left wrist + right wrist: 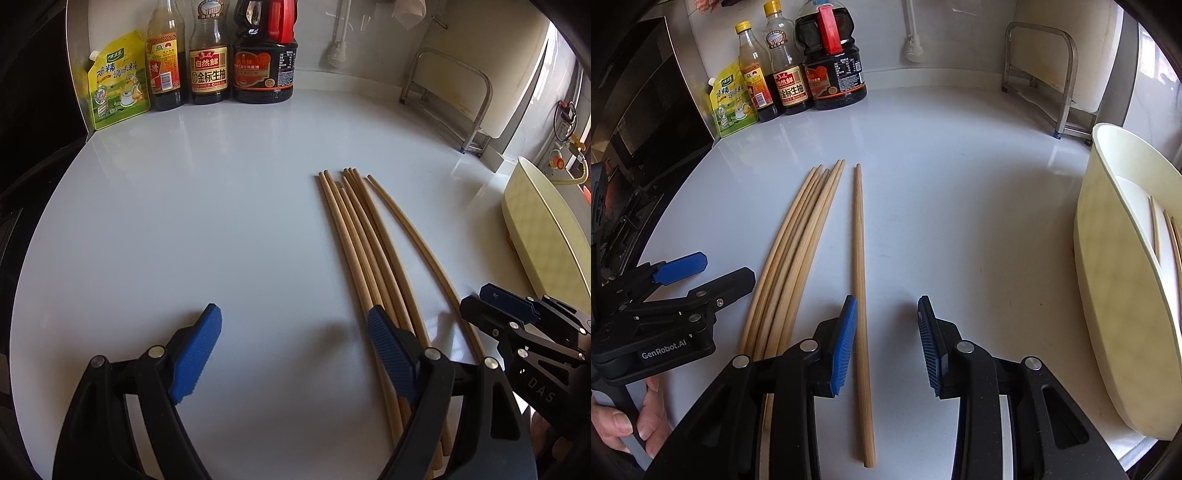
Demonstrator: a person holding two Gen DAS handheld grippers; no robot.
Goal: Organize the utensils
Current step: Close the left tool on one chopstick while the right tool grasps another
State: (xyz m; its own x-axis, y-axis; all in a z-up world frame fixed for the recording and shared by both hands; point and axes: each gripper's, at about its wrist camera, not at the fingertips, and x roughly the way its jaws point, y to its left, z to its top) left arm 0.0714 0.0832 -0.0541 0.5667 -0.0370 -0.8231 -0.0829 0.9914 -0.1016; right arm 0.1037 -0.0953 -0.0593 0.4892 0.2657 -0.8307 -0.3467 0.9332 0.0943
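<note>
While most chopsticks (790,258) are left on the counter (960,184), a few are seen in the holder (1108,295).
Right gripper (886,339) is held apart around the single chopstick (860,277), nothing clamped; left gripper (291,354) is spread wide, empty.

left tongs (295,350) gape, empty | our chopsticks (364,251) lie right on worktop (184,221) | right tongs (506,306) near-right
</note>
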